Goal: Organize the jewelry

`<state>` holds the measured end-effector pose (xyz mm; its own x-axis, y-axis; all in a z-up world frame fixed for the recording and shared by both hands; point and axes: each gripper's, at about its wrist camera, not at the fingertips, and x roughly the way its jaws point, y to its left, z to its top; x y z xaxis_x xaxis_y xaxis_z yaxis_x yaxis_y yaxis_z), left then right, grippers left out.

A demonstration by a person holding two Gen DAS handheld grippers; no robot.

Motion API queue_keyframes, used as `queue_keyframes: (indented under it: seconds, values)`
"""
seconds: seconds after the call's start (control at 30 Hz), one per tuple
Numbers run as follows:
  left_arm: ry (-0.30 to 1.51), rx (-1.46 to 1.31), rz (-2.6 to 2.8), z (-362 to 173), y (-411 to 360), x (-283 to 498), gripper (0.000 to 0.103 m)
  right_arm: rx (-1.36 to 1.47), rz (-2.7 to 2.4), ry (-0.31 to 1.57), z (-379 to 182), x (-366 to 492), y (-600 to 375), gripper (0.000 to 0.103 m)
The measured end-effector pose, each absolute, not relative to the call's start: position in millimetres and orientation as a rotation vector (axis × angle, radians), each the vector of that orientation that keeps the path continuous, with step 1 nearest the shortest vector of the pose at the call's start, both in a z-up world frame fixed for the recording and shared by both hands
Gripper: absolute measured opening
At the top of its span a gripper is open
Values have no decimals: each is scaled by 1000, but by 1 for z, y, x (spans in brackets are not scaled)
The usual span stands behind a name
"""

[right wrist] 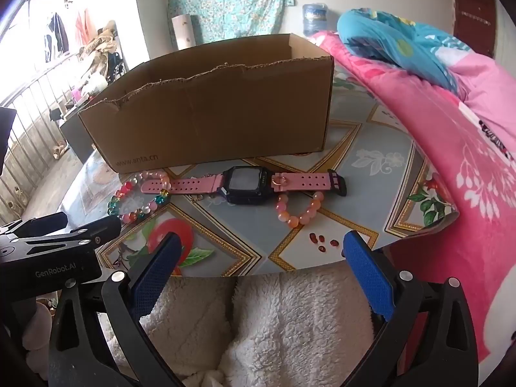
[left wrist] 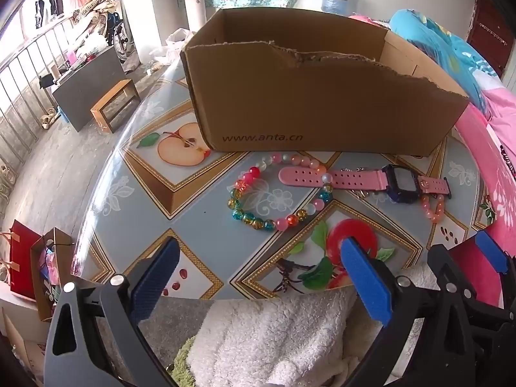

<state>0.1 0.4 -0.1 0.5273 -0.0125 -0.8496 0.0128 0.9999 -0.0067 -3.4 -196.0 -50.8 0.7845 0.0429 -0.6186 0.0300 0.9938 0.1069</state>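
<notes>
Both sets of tongs are spread wide with nothing between the blue pads. The left tongs (left wrist: 261, 251) hang over the near edge of the tabletop (left wrist: 193, 200), angled down at it, and the right tongs (right wrist: 261, 248) sit just beside them – you can see the right one's black frame and blue pad poking into the left wrist view at the right edge. Under both is something white and fluffy (right wrist: 274, 322), looks like fleece on the person's lap.

The jewelry is all lined up on the tabletop right in front of the cardboard box (left wrist: 322, 96), none of it inside as far as I can tell. The box has a torn top edge and a web address printed on its front wall.

- A multicolored bead bracelet (left wrist: 277, 222) lies on the left, with pink, teal, amber and milky beads.
- A pink-strapped watch (right wrist: 245, 183) with a dark square face lies flat, and one strap end crosses over the bracelet's right side, touching it.
- A small peach bead bracelet (right wrist: 298, 216) sits just in front of the watch's other strap, partly tucked under it.
- There's a thin chain (right wrist: 196, 197) peeking out from under the watch – too small to say more.

A pink floral quilt (right wrist: 451, 129) is piled along the right side of the tabletop.
</notes>
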Motion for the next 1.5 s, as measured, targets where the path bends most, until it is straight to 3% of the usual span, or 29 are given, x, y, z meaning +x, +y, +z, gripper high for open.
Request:
queue_keyframes:
  seconds: [1.5]
  values:
    - [1035, 10, -3, -9, 7, -1, 98, 106, 4, 686, -50, -2, -198, 96]
